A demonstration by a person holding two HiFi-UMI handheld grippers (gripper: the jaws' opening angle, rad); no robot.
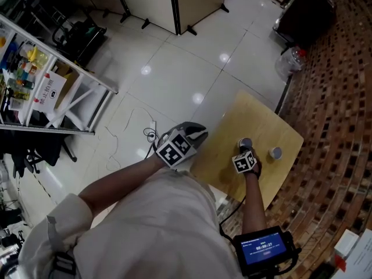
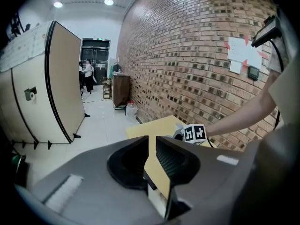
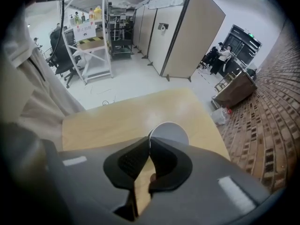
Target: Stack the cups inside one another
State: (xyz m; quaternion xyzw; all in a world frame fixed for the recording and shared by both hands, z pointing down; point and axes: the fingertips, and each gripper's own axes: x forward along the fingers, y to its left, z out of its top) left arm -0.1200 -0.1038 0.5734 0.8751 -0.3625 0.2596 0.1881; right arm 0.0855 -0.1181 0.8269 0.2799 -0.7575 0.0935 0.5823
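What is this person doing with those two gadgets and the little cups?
A person holds a gripper in each hand at a small wooden table. The right gripper is pinched on the rim of one grey cup. A second cup stands apart from it. The left gripper is empty near the table's edge, its jaws slightly apart. Nothing is stacked yet.

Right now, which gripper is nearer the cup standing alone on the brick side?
Right. The right gripper is over the table just beside the lone cup, shut on the other cup at its rim. The left gripper hangs at the table's opposite edge, farther off.
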